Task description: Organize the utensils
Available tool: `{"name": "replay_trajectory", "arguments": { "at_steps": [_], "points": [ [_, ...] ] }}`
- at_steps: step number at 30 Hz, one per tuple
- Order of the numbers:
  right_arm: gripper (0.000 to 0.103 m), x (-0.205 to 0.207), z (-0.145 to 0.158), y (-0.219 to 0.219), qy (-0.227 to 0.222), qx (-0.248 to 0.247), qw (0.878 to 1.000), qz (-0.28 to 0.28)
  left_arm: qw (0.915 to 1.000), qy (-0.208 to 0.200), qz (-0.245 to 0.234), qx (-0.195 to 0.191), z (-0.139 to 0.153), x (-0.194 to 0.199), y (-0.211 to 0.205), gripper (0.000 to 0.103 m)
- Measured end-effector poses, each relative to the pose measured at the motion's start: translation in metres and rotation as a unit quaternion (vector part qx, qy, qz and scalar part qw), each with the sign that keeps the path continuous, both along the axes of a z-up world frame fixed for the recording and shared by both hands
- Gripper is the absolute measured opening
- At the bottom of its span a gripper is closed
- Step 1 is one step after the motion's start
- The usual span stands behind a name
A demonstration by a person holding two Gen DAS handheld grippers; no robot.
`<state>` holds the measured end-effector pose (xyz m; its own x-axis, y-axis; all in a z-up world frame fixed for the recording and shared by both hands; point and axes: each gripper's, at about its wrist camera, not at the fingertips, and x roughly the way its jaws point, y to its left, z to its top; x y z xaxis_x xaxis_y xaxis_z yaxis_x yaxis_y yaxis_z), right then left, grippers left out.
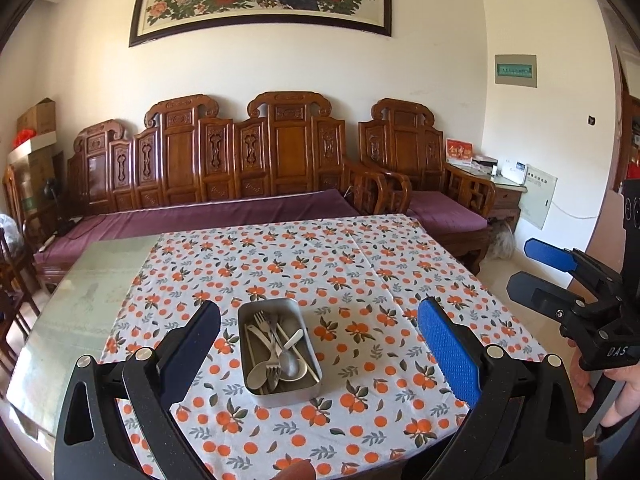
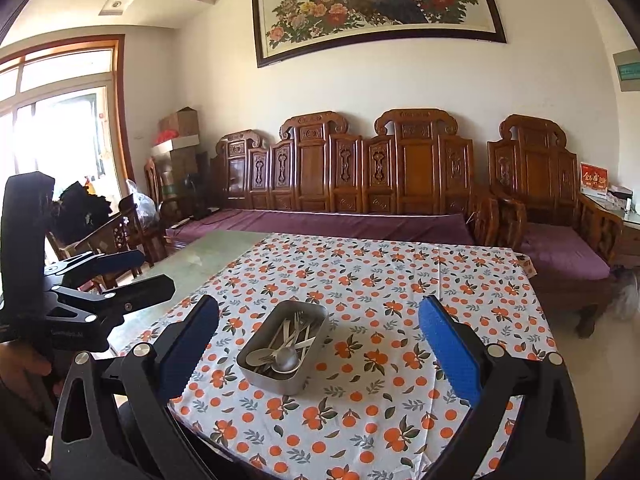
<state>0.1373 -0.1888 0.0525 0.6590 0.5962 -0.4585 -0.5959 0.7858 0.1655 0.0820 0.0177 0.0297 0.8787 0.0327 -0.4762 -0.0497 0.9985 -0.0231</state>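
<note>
Left wrist: left gripper [image 1: 320, 344] jaws wide, empty; tin [image 1: 280, 390] with forks [image 1: 267, 326] and spoons [image 1: 289, 364] centre frame on cloth [image 1: 360, 264]; right gripper [image 1: 536, 270] at right edge, jaws apart.

Right wrist: right gripper [image 2: 320, 344] wide, empty; tin [image 2: 256, 370] centre; left gripper [image 2: 138, 274] at left, open.

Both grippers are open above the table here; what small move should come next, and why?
Probably lower the left gripper toward the rectangular metal tray to pick out one piece. The forks and spoons lie jumbled together inside it, both grippers hang open and hold nothing, and the left one frames the tray.
</note>
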Motion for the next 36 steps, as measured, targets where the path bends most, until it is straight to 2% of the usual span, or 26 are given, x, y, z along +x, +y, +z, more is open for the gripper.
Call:
{"name": "replay_trajectory", "arguments": {
  "at_steps": [36],
  "points": [
    [0.101,0.0015,-0.0016,-0.0002,0.0,-0.003,1.0,0.0,0.9999,-0.012,0.004,-0.004,0.0048,-0.0066,-0.0002,0.095]
  ]
}}
